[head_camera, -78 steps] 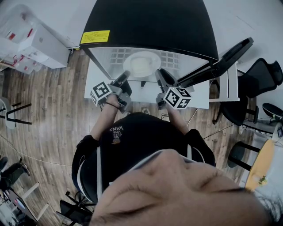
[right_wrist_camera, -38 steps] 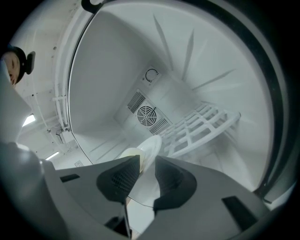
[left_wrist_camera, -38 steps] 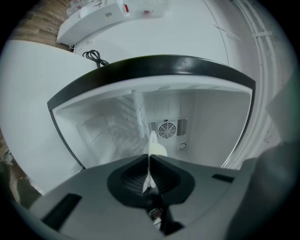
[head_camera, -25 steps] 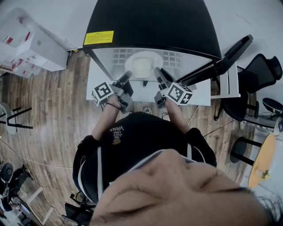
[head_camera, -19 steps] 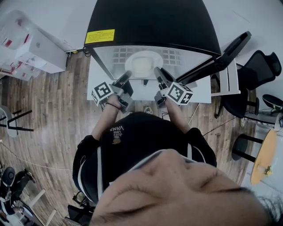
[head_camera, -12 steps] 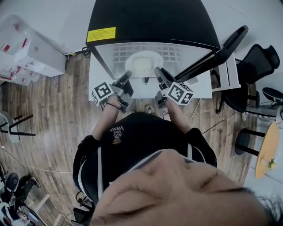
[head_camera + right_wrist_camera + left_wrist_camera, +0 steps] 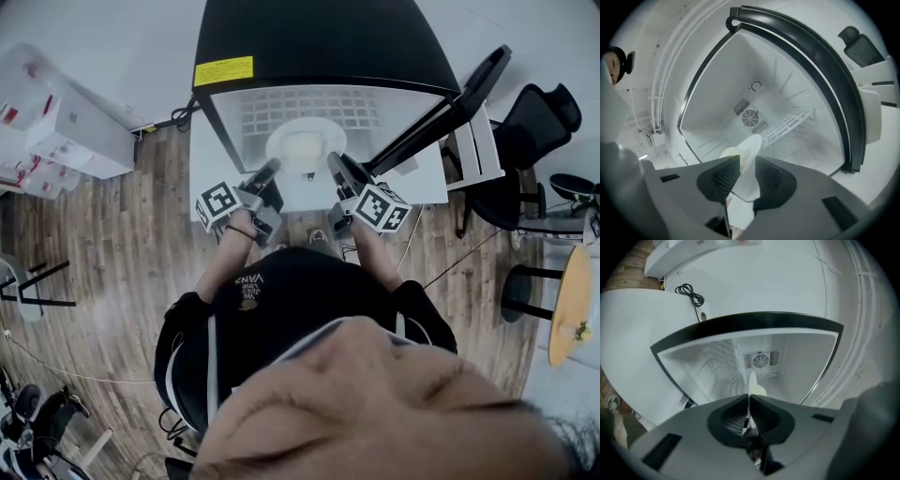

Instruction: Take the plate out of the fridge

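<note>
1. Two grey, ridged-pad tongs: the left tongs (image 7: pixel 749 397) are clenched on the thin rim of the plate (image 7: pixel 305 145), and the right tongs (image 7: pixel 747 159) grasp its other side.
2. One round, smooth white plate, held at the fridge's open front.
3. One black-topped fridge (image 7: pixel 319 37) with a white interior, one wire shelf (image 7: pixel 787 124) and one round fan grille (image 7: pixel 761 360).

The head camera looks steeply down from above the person (image 7: pixel 281 309), whose own head fills the lower frame, with the fridge (image 7: pixel 319 37) at top centre. Each gripper camera sits close behind its jaws, facing into the open fridge. All three views share the plate (image 7: pixel 305 145); both gripper views share the back-wall fan (image 7: pixel 761 360).
</note>
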{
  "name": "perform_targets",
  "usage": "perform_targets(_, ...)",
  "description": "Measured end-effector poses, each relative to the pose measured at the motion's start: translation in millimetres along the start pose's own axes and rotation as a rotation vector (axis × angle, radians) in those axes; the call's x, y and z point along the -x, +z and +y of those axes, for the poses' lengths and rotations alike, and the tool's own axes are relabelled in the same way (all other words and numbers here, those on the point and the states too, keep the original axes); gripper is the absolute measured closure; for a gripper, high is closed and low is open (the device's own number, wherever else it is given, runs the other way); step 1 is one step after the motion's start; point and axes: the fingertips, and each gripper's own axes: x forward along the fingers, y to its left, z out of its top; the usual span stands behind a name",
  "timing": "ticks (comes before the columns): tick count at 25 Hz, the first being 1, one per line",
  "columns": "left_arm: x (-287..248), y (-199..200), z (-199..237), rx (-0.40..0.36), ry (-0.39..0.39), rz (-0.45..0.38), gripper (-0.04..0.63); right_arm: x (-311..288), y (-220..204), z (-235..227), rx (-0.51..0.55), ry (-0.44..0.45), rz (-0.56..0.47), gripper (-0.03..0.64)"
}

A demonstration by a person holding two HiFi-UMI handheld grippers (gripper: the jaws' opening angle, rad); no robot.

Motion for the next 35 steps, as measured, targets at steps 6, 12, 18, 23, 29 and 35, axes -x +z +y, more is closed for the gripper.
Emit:
perform_targets(6, 7, -5, 0, -0.009, -0.007, 0.016, 0.568, 8, -4, 5, 0.004, -0.008, -0.012, 0.511)
perform_targets(12, 11, -11, -1, -0.014, -0.003, 0.012, 0.568, 15, -7, 5, -0.002, -0.006, -0.014, 0.511)
perform_targets(18, 13, -24, -4, -0.019, -0.003, -0.007, 0.568, 27, -7, 3, -0.002, 0.009, -0.003, 0.512)
perform_targets(23, 19, -36, -7, -0.011, 0.002, -0.027, 0.568, 38, -7, 5, 0.004, 0.022, 0.016, 0.512)
perform_targets(29, 24, -52, -11, -0.009, 0.001, -0.043, 0.568, 53, -6, 5, 0.010, 0.038, 0.023, 0.512)
perform_targets(35, 29, -67, -13, -0.011, -0.002, -0.053, 0.568, 67, -10, 5, 0.010, 0.052, 0.029, 0.512)
